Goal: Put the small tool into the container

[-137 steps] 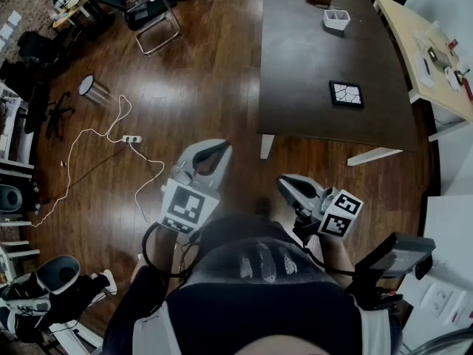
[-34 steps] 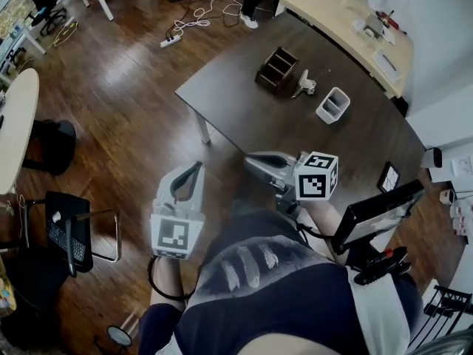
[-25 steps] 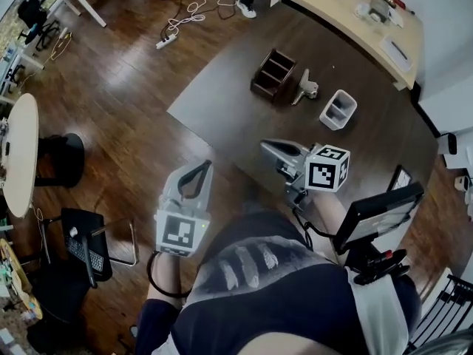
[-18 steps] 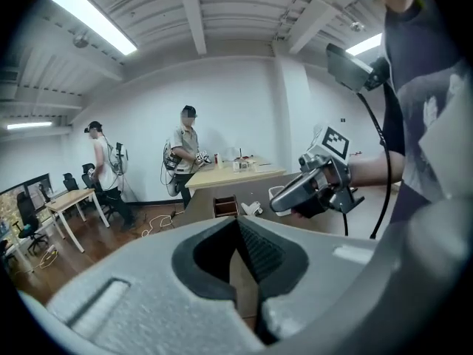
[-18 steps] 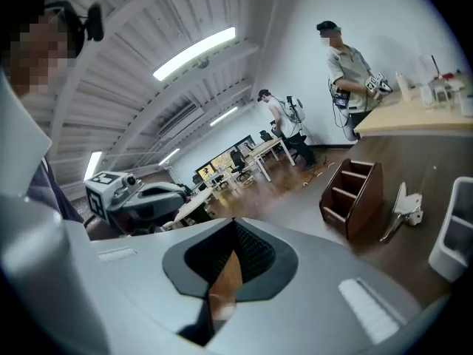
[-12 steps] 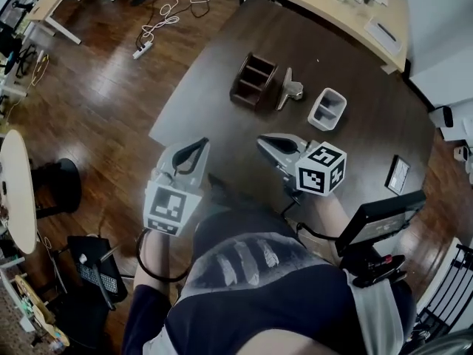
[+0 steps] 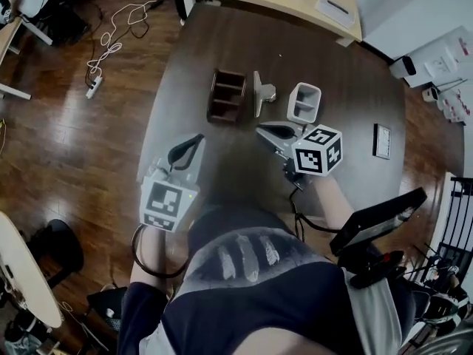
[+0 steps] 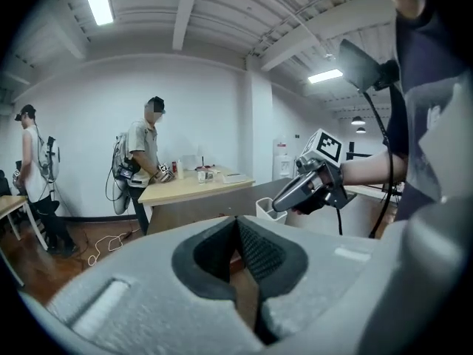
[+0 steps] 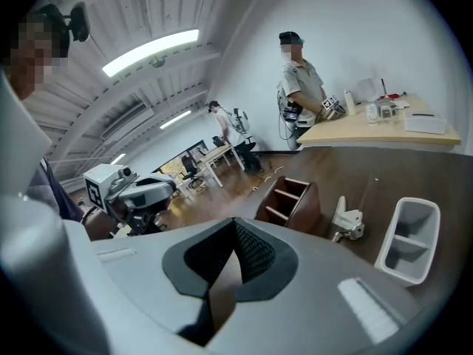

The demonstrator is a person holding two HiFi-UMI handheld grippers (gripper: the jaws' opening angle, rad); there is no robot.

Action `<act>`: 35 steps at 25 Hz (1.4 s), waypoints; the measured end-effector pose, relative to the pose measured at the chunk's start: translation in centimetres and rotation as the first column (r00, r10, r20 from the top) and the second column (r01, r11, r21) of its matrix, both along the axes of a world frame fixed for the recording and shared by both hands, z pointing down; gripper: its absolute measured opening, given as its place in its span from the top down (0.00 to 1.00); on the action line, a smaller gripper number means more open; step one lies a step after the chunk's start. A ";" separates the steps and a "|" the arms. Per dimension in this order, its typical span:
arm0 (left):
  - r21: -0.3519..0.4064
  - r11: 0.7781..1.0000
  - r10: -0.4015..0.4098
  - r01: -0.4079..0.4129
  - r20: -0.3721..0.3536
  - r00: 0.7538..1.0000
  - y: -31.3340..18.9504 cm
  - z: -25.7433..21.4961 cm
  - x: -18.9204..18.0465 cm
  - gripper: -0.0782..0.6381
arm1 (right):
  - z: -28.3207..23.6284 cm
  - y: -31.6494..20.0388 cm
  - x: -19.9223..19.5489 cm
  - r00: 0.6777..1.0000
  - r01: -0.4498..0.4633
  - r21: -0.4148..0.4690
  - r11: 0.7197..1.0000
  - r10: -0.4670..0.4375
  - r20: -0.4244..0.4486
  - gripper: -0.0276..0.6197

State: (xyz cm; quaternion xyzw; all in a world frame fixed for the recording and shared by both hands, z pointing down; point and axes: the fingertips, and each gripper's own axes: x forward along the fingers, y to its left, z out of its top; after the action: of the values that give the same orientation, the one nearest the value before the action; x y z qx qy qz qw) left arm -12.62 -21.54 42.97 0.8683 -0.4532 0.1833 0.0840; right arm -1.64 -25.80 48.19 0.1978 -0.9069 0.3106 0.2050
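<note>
Small tool (image 7: 260,93) lies on dark bench (image 7: 347,72), between brown organizer (image 7: 225,95) and white container (image 7: 304,102). Left hand-held gripper (image 7: 194,140) closed, empty. Right hand-held gripper (image 7: 263,129) closed, empty, near white container.

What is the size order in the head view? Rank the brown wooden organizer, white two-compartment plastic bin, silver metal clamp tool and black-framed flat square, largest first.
1. Brown wooden organizer
2. White two-compartment plastic bin
3. Silver metal clamp tool and black-framed flat square: too alike to rank.
</note>
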 end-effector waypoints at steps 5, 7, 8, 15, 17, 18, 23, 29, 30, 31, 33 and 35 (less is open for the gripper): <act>-0.012 0.999 0.052 -0.052 -0.020 0.998 -1.3 1.1 -0.8 0.89 | 3.4 -4.5 1.8 0.987 -0.141 -0.054 0.989 0.137 -0.080 0.95; -0.012 0.998 0.055 -0.056 -0.033 0.998 -1.9 1.2 -1.3 0.89 | 4.9 -6.5 3.0 0.973 -0.201 -0.054 0.978 0.193 -0.127 0.95; -0.014 0.998 0.054 -0.054 -0.039 0.998 -2.2 1.3 -1.6 0.89 | 5.6 -7.5 3.4 0.965 -0.227 -0.056 0.972 0.217 -0.148 0.95; -0.023 0.997 0.069 -0.069 -0.024 0.997 -4.0 1.4 -0.9 0.89 | 9.8 -12.2 6.1 0.930 -0.309 -0.121 0.943 0.273 -0.246 0.79; -0.031 0.997 0.063 -0.064 -0.016 0.998 -4.1 1.4 -0.8 0.89 | 10.9 -13.0 6.6 0.921 -0.322 -0.129 0.938 0.279 -0.271 0.76; -0.036 0.998 0.058 -0.058 -0.012 0.998 -4.1 1.5 -0.8 0.89 | 11.5 -13.6 6.9 0.915 -0.332 -0.133 0.934 0.285 -0.286 0.74; -0.054 0.998 0.025 -0.024 0.032 0.999 -4.2 1.8 -1.3 0.89 | 15.1 -16.2 8.5 0.869 -0.393 -0.157 0.906 0.310 -0.384 0.73; -0.071 0.997 -0.015 0.020 0.072 0.997 -3.9 2.5 -1.4 0.89 | 16.4 -18.3 8.9 0.843 -0.408 -0.148 0.901 0.310 -0.439 0.68; -0.073 0.997 -0.020 0.025 0.073 0.997 -3.9 2.6 -1.4 0.89 | 16.4 -18.5 8.9 0.840 -0.407 -0.146 0.902 0.307 -0.447 0.68; -0.074 0.997 -0.025 0.030 0.075 0.997 -3.8 2.7 -1.3 0.89 | 16.5 -18.6 8.9 0.838 -0.404 -0.150 0.902 0.300 -0.456 0.68; -0.074 0.996 -0.035 0.040 0.078 0.996 -3.8 2.8 -1.3 0.89 | 16.7 -18.6 8.8 0.838 -0.401 -0.174 0.899 0.283 -0.466 0.65; -0.074 0.996 -0.045 0.050 0.077 0.996 -4.0 2.9 -1.3 0.89 | 16.7 -18.8 8.6 0.843 -0.422 -0.220 0.879 0.292 -0.452 0.65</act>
State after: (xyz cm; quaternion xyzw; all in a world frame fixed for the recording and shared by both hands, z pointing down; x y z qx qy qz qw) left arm -13.97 -25.51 45.91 0.8460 -0.4692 0.2309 0.1042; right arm 6.93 -44.59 64.88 0.3903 -0.7301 0.4347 0.3545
